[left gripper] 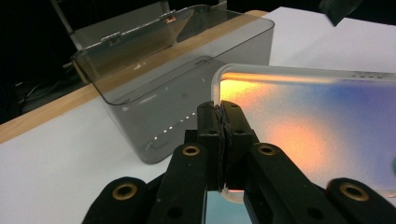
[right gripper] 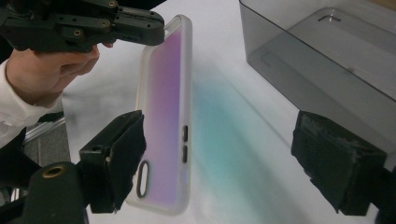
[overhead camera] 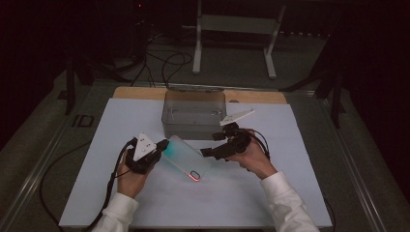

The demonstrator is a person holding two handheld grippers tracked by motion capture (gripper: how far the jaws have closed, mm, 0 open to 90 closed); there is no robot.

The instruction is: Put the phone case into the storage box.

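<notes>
High view: the left gripper is clamped on one end of a phone case, which is lifted off the white mat and slopes down to its far end with the camera cutout. The right gripper stands just past that far end with its jaws spread, holding nothing. A smoky box sits just behind both grippers; the mat in front of them and to either side is bare.

Left gripper view: the fingers are pressed together on the case's rim at a rounded corner. The case stretches away to the right, and the box stands close behind on the left.

Right gripper view: the fingers are wide apart. The case stands on edge just beside the left finger, nearer it than the right one, with open mat between. The left gripper pinches the case's top end.
</notes>
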